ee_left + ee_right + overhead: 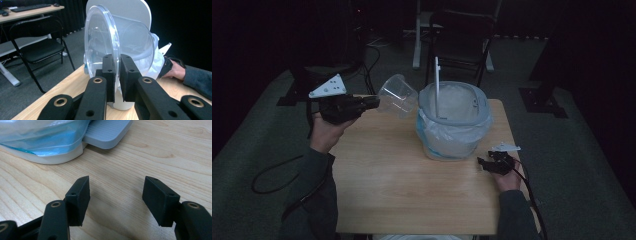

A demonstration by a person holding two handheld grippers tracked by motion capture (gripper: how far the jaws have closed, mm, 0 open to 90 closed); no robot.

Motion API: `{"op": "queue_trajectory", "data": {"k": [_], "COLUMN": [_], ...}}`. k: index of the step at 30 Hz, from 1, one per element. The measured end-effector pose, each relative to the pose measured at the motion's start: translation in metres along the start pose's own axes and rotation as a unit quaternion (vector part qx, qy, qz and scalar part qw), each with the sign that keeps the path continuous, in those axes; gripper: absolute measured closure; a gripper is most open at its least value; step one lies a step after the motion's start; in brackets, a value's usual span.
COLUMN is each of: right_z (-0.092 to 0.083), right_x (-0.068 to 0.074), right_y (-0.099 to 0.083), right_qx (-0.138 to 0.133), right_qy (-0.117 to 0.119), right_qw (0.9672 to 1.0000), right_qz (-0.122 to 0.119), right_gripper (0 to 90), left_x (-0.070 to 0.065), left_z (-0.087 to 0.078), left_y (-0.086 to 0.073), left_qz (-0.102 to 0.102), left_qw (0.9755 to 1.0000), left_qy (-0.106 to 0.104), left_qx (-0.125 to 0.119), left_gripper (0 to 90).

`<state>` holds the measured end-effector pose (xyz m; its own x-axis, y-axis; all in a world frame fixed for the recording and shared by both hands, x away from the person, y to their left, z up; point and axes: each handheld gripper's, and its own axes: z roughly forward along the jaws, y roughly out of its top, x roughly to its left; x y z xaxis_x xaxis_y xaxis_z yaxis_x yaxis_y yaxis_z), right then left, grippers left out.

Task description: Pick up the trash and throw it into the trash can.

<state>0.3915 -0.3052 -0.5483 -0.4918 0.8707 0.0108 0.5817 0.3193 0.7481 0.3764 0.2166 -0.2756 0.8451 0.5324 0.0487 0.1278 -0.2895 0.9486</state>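
Cup of clear plastic hangs tipped on its side, rim pinched by the left claw, its mouth facing the lined bin at 3 o'clock, so this hand is nearer. The left gripper view shows the grip on the rim. By the bin's pedal the right claw rests spread, empty, on the table.

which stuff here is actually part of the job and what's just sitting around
In the job:
- clear plastic cup, clamped by its rim in the left hand-held gripper and tipped toward the bin
- lined pedal bin on the table, lid up
- right hand-held gripper, open, low beside the bin

Just around:
- folding chair behind the table
- desk with keyboard
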Motion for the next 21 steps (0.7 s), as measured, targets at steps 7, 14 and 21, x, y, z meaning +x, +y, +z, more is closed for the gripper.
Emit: {"op": "queue_trajectory", "data": {"k": [7,14,21], "right_z": [0.000,0.000,0.000], "right_x": [0.000,0.000,0.000], "right_y": [0.000,0.000,0.000], "right_qx": [0.000,0.000,0.000], "right_qy": [0.000,0.000,0.000], "right_qw": [1.0000,1.0000,1.0000], "right_qz": [0.000,-0.001,0.000], "right_gripper": [37.8,37.8,37.8], "left_x": [0.001,-0.001,-0.001], "left_z": [-0.003,-0.004,-0.008], "left_y": [0.010,0.025,0.040], "left_qz": [0.004,0.014,0.021], "left_qw": [1.0000,0.9998,0.9996], "left_qy": [-0.005,-0.002,-0.005], "left_qx": [-0.007,-0.010,-0.021], "left_gripper": [84.1,84.1,84.1]}}
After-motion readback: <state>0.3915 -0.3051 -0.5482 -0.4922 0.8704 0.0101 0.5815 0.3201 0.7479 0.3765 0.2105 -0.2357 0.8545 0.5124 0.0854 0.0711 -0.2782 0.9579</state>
